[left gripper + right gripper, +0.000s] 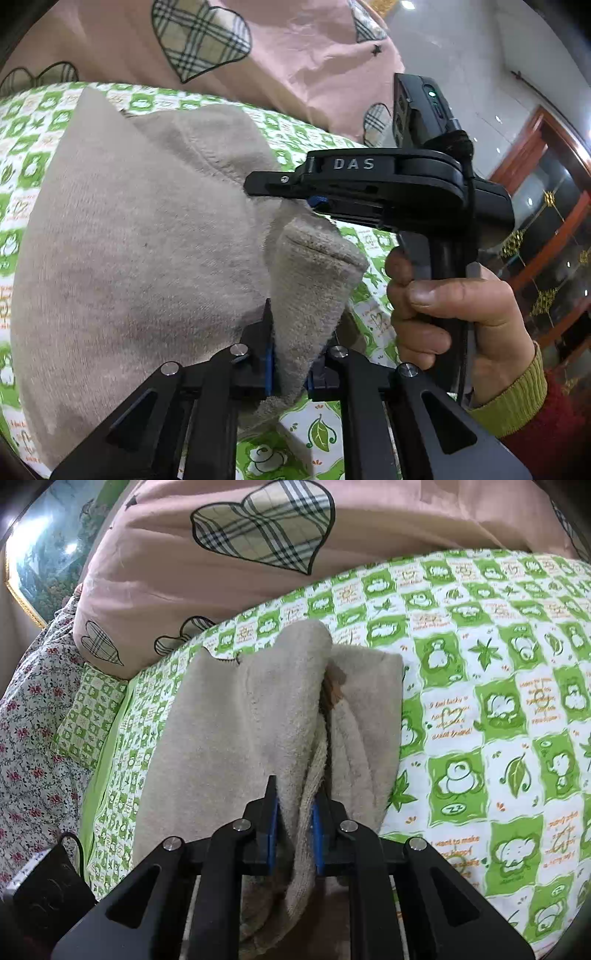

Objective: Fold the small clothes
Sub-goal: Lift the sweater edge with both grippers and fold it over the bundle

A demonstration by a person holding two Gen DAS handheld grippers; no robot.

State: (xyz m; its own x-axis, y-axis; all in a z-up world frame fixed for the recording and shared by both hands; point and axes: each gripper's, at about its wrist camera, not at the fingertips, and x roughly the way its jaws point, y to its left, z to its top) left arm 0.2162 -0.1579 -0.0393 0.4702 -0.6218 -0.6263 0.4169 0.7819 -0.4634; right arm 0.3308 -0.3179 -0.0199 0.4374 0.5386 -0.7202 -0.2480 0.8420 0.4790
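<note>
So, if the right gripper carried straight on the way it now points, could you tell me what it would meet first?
The right gripper is already shut on the beige fleece garment, so it would push into that bunched fabric first. Beyond it lies the green-and-white bedsheet, then probably the pink quilt; depth is unclear.

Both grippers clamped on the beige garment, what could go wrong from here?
1. The left gripper pinches only a bunched edge of the beige fleece garment; it may slip out mid-fold.
2. The right gripper grips several stacked layers, so layers could shift and fold crooked.
3. The two grippers sit close together; they might collide while crossing over the green bedsheet.
</note>
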